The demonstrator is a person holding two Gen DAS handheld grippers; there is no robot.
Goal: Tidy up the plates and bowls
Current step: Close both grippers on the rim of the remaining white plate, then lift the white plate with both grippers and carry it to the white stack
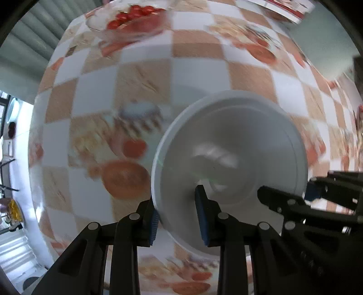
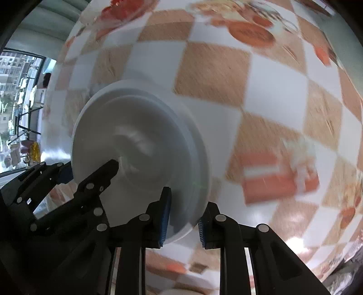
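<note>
A stack of white bowls stands on the checkered tablecloth, nested one inside another. In the left wrist view my left gripper is shut on the near rim, with one blue pad inside the wall and the other outside. The right gripper clamps the rim on the right side of the same stack. In the right wrist view the bowls sit left of centre. There my right gripper holds the rim between its pads, and the left gripper reaches in from the left.
A glass bowl of cherry tomatoes stands at the far end of the table, also visible as the glass bowl. A flat printed box lies at the far right corner. The table's left edge drops off towards a window.
</note>
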